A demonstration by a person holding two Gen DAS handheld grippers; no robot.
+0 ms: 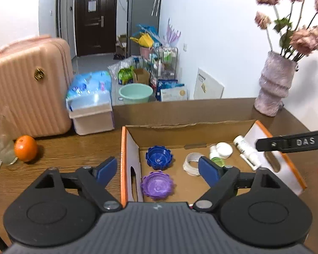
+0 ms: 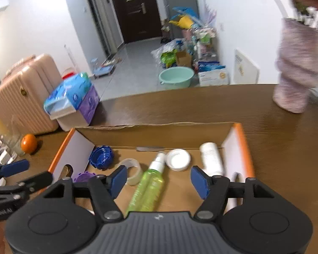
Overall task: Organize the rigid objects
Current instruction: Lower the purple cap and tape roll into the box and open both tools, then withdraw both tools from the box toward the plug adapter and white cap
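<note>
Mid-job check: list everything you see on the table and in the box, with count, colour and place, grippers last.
cardboard box: 1, brown with orange-edged white ends, centre of table
blue cap: 1, dark blue, box, far left
purple cap: 1, purple, box, near left
tape roll: 1, clear, box, middle
spray bottle: 1, green with white top, lying in box, middle
white jar: 1, white, box, toward the back
white bottle: 1, white, lying in box, right end
orange: 1, orange, table, left of box
vase: 1, mauve, holding faded pink flowers, table, far right
table: 1, brown wood
left gripper: open, holding nothing, above box
right gripper: open, holding nothing, above spray bottle
</note>
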